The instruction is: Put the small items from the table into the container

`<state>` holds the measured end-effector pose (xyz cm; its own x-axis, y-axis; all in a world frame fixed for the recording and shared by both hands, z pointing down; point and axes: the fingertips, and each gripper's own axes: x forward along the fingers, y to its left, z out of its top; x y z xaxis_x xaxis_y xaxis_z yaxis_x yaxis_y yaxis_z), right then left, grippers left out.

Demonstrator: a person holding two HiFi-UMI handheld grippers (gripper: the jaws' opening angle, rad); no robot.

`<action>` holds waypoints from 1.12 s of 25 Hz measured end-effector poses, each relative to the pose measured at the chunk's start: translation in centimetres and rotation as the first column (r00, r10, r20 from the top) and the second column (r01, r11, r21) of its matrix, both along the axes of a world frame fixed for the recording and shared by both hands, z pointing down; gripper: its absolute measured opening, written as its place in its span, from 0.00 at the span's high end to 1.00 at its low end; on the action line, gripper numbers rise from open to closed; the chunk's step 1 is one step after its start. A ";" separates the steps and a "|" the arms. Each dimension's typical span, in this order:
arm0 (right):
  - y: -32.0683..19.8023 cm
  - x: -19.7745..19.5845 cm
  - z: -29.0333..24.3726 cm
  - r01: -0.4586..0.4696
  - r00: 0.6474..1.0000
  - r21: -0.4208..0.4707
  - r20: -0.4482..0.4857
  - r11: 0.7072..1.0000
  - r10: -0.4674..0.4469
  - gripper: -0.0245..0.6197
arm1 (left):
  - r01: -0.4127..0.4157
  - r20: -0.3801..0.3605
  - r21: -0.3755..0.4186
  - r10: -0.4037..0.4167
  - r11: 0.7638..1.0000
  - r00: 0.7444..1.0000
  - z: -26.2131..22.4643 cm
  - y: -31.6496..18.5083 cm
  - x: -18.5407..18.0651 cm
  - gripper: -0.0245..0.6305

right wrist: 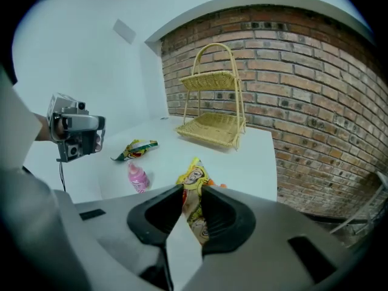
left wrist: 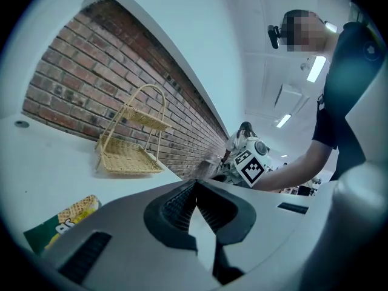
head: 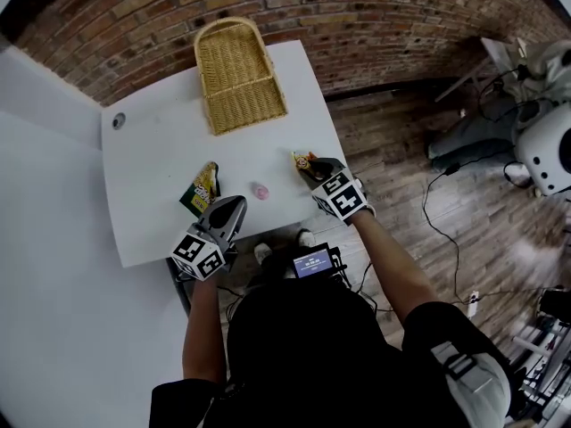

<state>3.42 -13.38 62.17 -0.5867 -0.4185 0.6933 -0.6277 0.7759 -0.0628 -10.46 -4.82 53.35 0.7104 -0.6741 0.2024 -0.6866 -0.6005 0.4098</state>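
The right gripper's (right wrist: 193,190) jaws pinch a yellow snack packet (right wrist: 194,176), held just above the desk's (head: 161,150) right edge. The left gripper's (left wrist: 196,183) jaws are pressed together with nothing between them. One green snack packet (head: 203,188) and one pink bottle (head: 260,191) lie on the desk near the left gripper. One two-tier wicker basket (head: 239,74) stands at the far end. The desk is white, against a brick wall (head: 375,16), on a wooden floor (head: 419,203).

Person's in a black short-sleeved tee (head: 442,324), and the left gripper (head: 237,203) and right gripper (head: 308,164) are chunky grey, black-padded, with black-and-white marker cubes (head: 198,255).
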 end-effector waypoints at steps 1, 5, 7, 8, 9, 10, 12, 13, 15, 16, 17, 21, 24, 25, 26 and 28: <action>-0.1 -0.1 -0.5 0.002 1.000 0.008 0.005 1.000 -0.002 0.81 | 0.000 0.000 0.005 0.000 1.000 1.000 -0.2 -0.1 0.1 0.95; -0.3 -0.6 -2.5 0.022 0.999 0.039 0.024 0.999 -0.023 0.81 | 0.007 -0.006 0.024 -0.007 1.000 1.000 -0.7 -0.4 0.2 0.95; -0.3 -0.9 -3.3 0.031 0.999 0.053 0.031 0.998 -0.033 0.81 | 0.009 -0.006 0.031 -0.009 0.999 1.000 -0.9 -0.5 0.2 0.95; -0.3 -1.0 -3.6 0.034 0.999 0.056 0.033 0.998 -0.036 0.81 | 0.009 -0.005 0.033 -0.009 0.999 1.000 -1.0 -0.5 0.2 0.95; -0.3 -1.1 -3.8 0.035 0.999 0.059 0.034 0.998 -0.037 0.81 | 0.008 -0.004 0.036 -0.008 0.999 1.000 -1.2 -0.6 0.2 0.95; -0.2 -1.2 -4.0 0.037 0.999 0.060 0.035 0.998 -0.039 0.81 | 0.007 -0.004 0.038 -0.007 0.999 1.000 -1.3 -0.6 0.2 0.95; -0.2 -1.3 -4.1 0.039 0.999 0.062 0.034 0.997 -0.042 0.81 | 0.010 -0.007 0.041 -0.009 0.999 1.000 -1.5 -0.6 0.2 0.95; -0.1 -1.3 -4.1 0.040 0.999 0.062 0.034 0.997 -0.042 0.81 | 0.011 -0.008 0.042 -0.010 0.999 1.000 -1.5 -0.6 0.1 0.95; -0.1 -1.2 -4.0 0.041 0.999 0.060 0.034 0.997 -0.043 0.81 | 0.012 -0.009 0.043 -0.011 0.999 1.000 -1.6 -0.5 0.1 0.95; -0.1 -1.2 -4.0 0.041 0.998 0.061 0.034 0.997 -0.043 0.81 | 0.012 -0.008 0.043 -0.012 0.999 1.000 -1.6 -0.6 0.1 0.95; -0.1 -1.3 -4.0 0.042 0.998 0.061 0.034 0.997 -0.044 0.81 | 0.012 -0.008 0.044 -0.012 0.999 1.000 -1.6 -0.6 0.1 0.95; -0.5 -1.5 -4.3 0.042 0.998 0.069 0.037 0.997 -0.045 0.81 | 0.012 -0.005 0.052 -0.012 0.999 1.000 -1.7 -1.0 0.0 0.95; -1.1 -1.9 -4.7 0.043 0.998 0.078 0.044 0.996 -0.046 0.81 | 0.010 0.000 0.063 -0.010 0.998 1.000 -2.1 -1.5 -0.1 0.95; -1.3 -2.1 -4.8 0.044 0.998 0.078 0.047 0.996 -0.047 0.81 | 0.009 0.003 0.067 -0.009 0.998 1.000 -2.3 -1.7 -0.1 0.95; -1.5 -2.3 -5.0 0.045 0.997 0.077 0.051 0.996 -0.049 0.81 | 0.007 0.007 0.070 -0.008 0.998 1.000 -2.5 -2.0 -0.1 0.95; -2.0 -2.6 -5.0 0.051 0.997 0.080 0.051 0.996 -0.055 0.81 | 0.006 0.012 0.074 -0.007 0.997 1.000 -2.7 -2.5 -0.2 0.95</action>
<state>0.81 -15.35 57.12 -0.6446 -0.4376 0.6269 -0.5830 0.8118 -0.0327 -10.68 -7.33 50.62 0.7039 -0.6918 0.1607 -0.6951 -0.6247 0.3557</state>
